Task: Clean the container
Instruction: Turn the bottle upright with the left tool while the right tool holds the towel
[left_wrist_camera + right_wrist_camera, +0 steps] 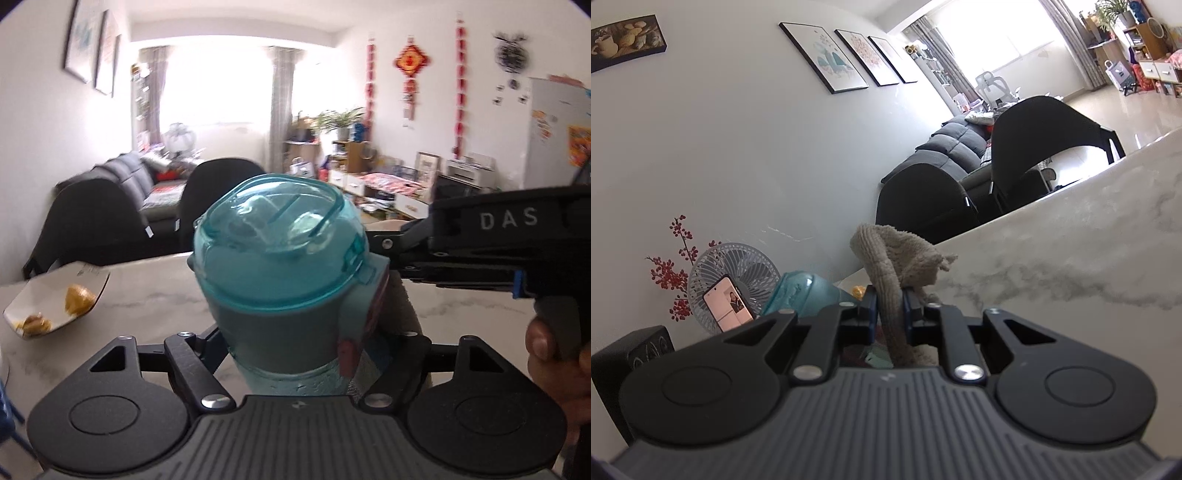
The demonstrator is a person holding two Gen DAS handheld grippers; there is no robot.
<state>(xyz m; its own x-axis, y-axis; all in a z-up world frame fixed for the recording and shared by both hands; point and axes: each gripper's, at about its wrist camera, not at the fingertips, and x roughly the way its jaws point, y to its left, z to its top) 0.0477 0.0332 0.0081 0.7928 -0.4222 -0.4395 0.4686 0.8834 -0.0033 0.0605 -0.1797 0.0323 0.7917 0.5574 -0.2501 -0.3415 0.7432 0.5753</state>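
Presently in hand: teal bottle (280, 266), domed translucent lid on, label band round the body, droplets low on the wall; upright or slightly tilted between the arms of the left gripper (295, 347), over the near part of the marble table (155, 295). Jaws of that gripper at a middling width around the bottle's body; pad contact hidden behind the bottle, so grip not certain. Beige cloth (901, 266) pinched in the right gripper (889, 306), jaws nearly closed on it, a bunched end standing up past the fingertips; in the left view this gripper reaching in from the right, cloth against the bottle's right flank.

Step, as judged: wiping the outside of the bottle. Next move calls for a steady hold on the left and a sweep of the cloth round the wall.

Toward the left edge of the table: white dish (55, 299) with yellow food scraps. Beyond the far edge: two dark chairs (218, 192), grey sofa (147, 177), bright curtained window, framed prints.
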